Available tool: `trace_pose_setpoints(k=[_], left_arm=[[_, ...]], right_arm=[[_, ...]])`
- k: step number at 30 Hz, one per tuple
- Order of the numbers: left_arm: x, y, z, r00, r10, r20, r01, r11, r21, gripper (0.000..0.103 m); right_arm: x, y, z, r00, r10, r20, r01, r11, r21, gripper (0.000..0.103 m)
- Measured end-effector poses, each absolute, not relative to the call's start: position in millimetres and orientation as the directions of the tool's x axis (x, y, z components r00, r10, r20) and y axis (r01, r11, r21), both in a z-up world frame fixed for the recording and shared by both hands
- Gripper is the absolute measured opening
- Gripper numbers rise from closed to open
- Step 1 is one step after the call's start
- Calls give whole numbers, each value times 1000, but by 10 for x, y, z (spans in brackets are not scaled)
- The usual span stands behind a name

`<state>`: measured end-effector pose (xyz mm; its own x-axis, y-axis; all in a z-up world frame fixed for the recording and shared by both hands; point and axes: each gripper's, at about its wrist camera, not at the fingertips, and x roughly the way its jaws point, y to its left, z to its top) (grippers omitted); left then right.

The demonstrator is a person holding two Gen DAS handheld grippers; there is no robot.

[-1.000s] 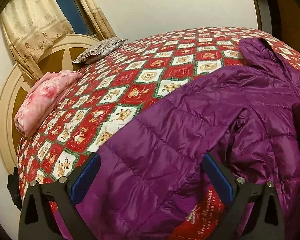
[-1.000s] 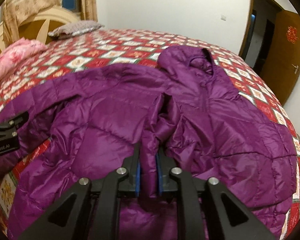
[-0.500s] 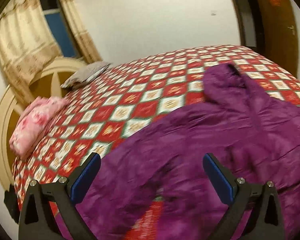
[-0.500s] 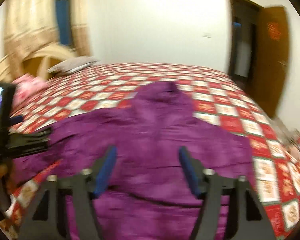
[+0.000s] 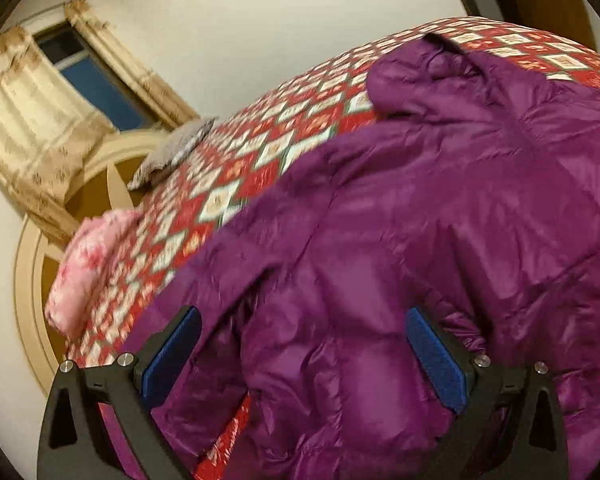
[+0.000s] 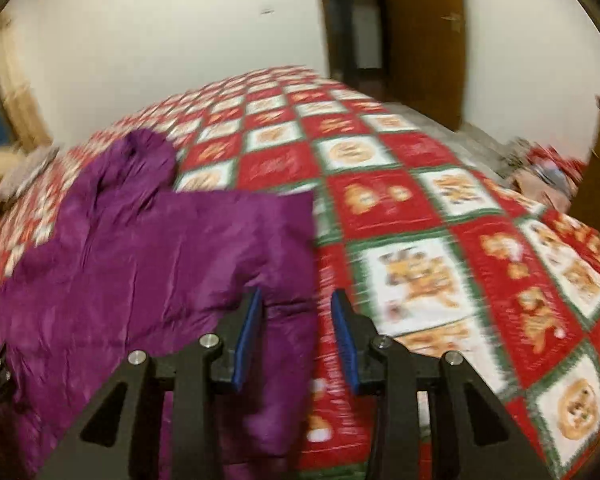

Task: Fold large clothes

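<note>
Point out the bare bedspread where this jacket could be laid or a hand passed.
Widest free patch: the checked bedspread right of the purple jacket, toward the door. Another strip runs between the jacket's sleeve, pink folded bedding and grey pillow. Crowded: under both open grippers, where the jacket lies.

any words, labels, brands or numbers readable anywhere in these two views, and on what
None can be read.
bedspread: its printed squares show pictures, and any lettering on them is blurred.
door: a red decoration at its top, too blurred and cut off to read.
purple jacket: no label shows.
</note>
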<state>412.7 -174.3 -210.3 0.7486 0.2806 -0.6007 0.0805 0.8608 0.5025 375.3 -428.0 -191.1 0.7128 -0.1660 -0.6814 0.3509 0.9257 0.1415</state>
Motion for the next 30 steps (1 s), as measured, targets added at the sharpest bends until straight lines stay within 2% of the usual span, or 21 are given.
trace_pose_setpoints(k=[7, 11, 15, 17, 20, 25, 30], left_arm=[[4087, -1636, -2184, 747, 259, -613, 76, 882, 465, 102], [4068, -1600, -2033, 745, 242, -622, 65, 901, 429, 102], [3905, -1543, -1671, 807, 170, -565, 49, 935, 352, 102], [3909, -1617, -1617, 818, 162, -553, 57, 932, 358, 102], [3977, -1703, -1704, 805, 177, -566, 61, 925, 375, 102], [4111, -1714, -2086, 760, 232, -607, 56, 907, 417, 102], [4144, -1638, -2153, 741, 210, -637, 62, 924, 377, 102]], right_arm=[[3857, -4264, -2117, 675, -199, -711, 337, 940, 58, 39], [3775, -4217, -2062, 664, -222, -714, 337, 941, 21, 39], [3519, -4160, -1749, 716, -251, -652, 381, 922, 63, 40], [3475, -4010, -1563, 753, -237, -614, 352, 933, 71, 43], [3577, -3761, -1517, 767, -186, -615, 285, 956, 66, 52], [3775, -3435, -1869, 730, -147, -667, 235, 971, 42, 52], [3877, -3252, -2178, 687, -176, -705, 216, 976, -33, 52]])
